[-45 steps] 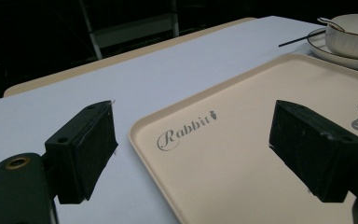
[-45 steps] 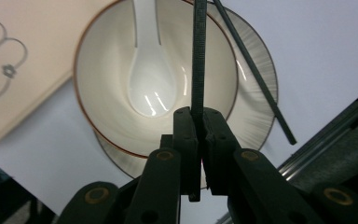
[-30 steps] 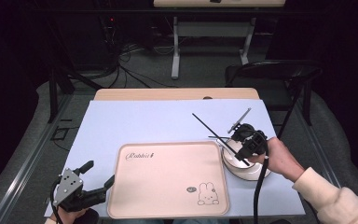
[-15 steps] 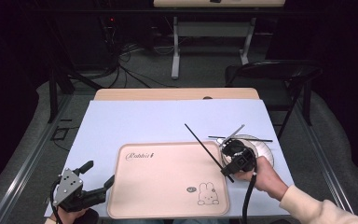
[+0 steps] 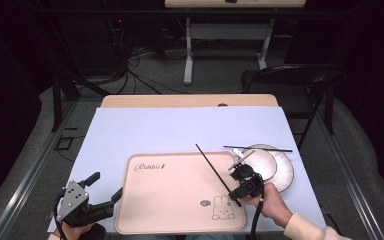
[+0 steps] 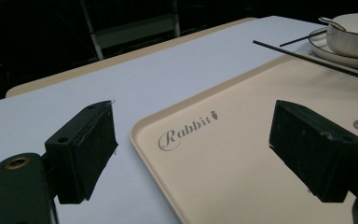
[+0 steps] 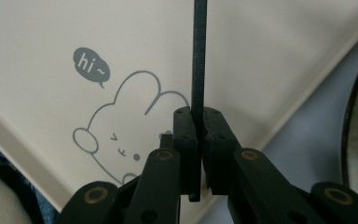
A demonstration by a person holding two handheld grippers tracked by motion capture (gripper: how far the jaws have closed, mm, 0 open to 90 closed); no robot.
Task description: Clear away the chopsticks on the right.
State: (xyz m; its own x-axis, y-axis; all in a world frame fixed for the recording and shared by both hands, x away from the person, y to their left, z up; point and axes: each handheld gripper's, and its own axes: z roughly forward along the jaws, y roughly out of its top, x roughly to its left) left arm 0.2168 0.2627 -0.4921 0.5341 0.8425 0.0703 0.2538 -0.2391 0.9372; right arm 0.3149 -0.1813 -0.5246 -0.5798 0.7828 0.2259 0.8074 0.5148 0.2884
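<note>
My right gripper [image 5: 237,190] is shut on a thin black chopstick [image 5: 212,165], held low over the right part of the beige tray [image 5: 170,200]. In the right gripper view the chopstick [image 7: 199,56] runs straight up from the closed jaws [image 7: 198,126], above the tray's rabbit drawing [image 7: 121,135]. A second black chopstick [image 5: 257,148] lies across the white plate [image 5: 285,172], which carries a white bowl [image 5: 260,162] and a spoon [image 5: 242,154]. My left gripper [image 5: 106,185] rests open at the tray's front left corner, with nothing between its jaws [image 6: 198,144].
A light blue mat [image 5: 180,130] covers the table under the tray and plate. The tray [image 6: 242,154] bears the word "Rabbit" near its left end. A dark chair [image 5: 290,80] stands beyond the table's far right corner.
My right gripper has come down and leftward with the chopstick, from above the bowl to low over the tray's right side. The left gripper has stayed put.
</note>
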